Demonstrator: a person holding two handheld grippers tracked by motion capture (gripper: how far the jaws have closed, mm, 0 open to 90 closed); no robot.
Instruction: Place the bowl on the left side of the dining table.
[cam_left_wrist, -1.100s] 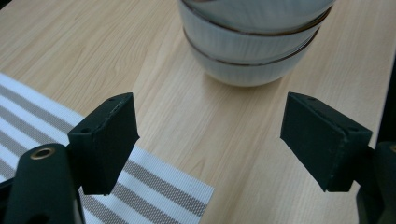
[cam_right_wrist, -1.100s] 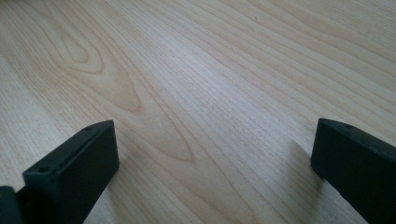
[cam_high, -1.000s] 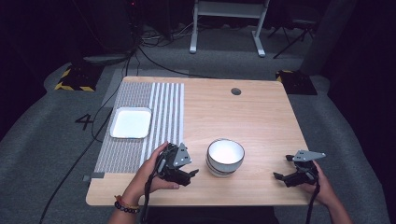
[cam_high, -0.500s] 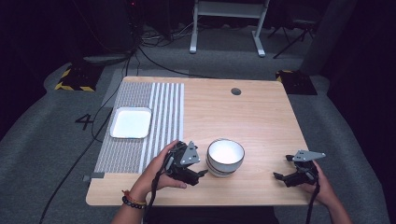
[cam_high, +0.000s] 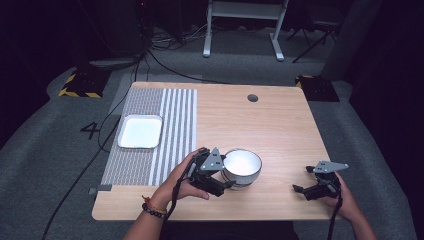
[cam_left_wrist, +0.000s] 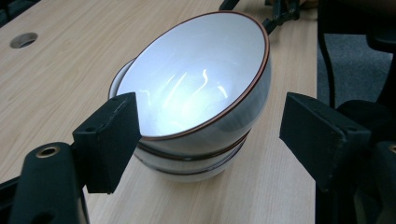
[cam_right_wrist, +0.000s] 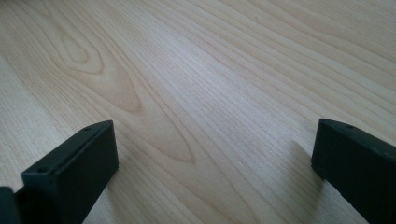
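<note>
Beside bowl stack (cam_high: 242, 168) at table (cam_high: 280, 125) front edge, left tongs (cam_left_wrist: 210, 135) held wide, jaws flanking tilted upper bowl (cam_left_wrist: 201, 74), one jaw at its rim. Right tongs (cam_high: 306, 190) well right of stack, spread wide, nothing gripped.

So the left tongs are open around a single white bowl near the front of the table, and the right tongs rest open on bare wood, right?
Not quite: it is not a single bowl. The left gripper view shows two white bowls nested, the upper one tilted in the lower. The rest holds: the left tongs are open around them near the table's front edge, and the right tongs are open over bare wood.
</note>
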